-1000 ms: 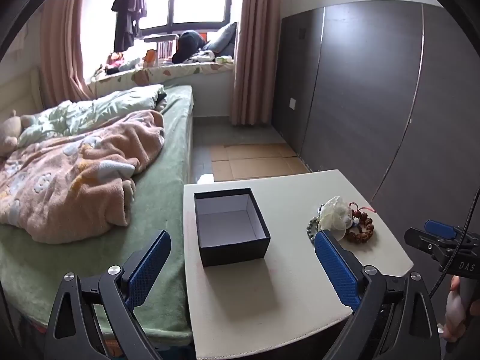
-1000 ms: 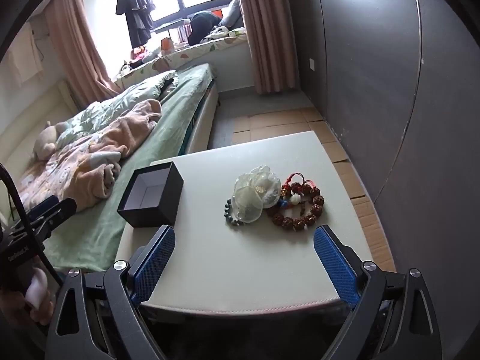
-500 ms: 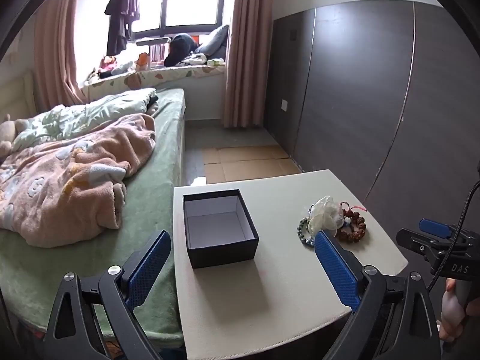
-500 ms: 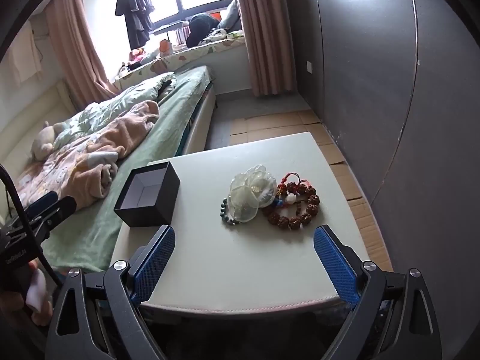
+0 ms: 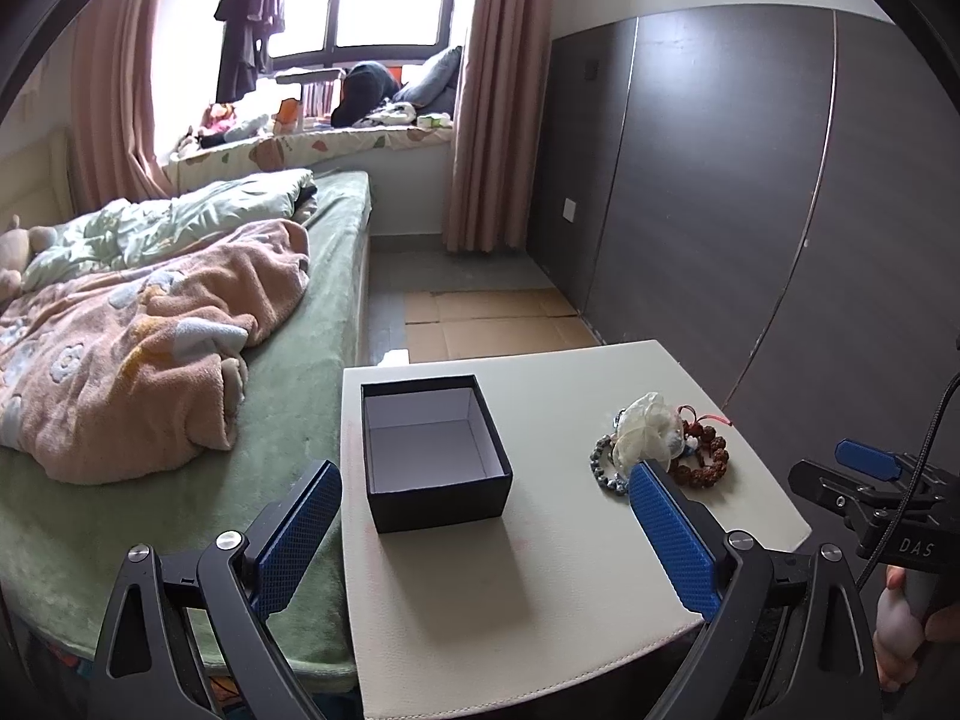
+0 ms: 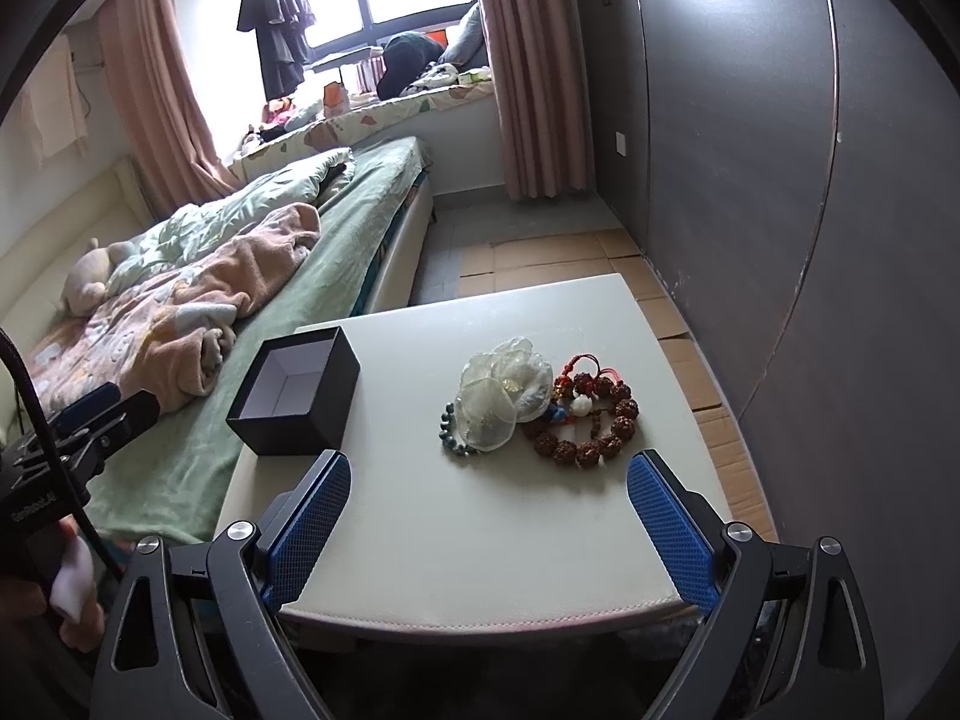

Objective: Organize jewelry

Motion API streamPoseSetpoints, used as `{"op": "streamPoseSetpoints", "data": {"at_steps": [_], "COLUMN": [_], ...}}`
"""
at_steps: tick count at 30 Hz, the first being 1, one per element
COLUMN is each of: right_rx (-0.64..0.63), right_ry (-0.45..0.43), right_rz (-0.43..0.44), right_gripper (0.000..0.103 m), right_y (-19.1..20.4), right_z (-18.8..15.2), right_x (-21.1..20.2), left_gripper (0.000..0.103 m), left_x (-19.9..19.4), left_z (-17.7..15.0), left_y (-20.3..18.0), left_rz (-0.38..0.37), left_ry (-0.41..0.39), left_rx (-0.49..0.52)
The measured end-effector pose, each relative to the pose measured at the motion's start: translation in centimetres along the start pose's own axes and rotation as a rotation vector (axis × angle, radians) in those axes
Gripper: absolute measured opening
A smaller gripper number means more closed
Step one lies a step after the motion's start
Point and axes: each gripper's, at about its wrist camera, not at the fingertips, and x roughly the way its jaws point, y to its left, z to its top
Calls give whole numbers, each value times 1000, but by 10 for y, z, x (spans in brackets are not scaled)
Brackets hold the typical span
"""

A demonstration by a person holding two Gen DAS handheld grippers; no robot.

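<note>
left gripper (image 5: 485,525): black frame | blue textured pads | silver screws | black cable

Black box (image 5: 435,456) open, upright (white inside); bead bracelets (image 6: 591,420), sheer pouch (image 6: 504,393) heaped well apart.

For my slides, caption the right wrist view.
Open right gripper faces bracelets and empty black box on table.

Both wrist views over table (image 5: 540,600)
</note>
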Motion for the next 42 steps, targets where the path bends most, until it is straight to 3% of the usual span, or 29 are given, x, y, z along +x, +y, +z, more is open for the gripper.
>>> {"op": "streamPoseSetpoints", "data": {"at_steps": [42], "right_rx": [-17], "right_ry": [-12], "right_rz": [5], "right_gripper": [95], "right_y": [13], "right_z": [0], "right_x": [1], "left_gripper": [97], "left_x": [-2], "left_z": [1], "left_y": [6], "left_rz": [-9], "left_ry": [-2], "left_rx": [-24]}}
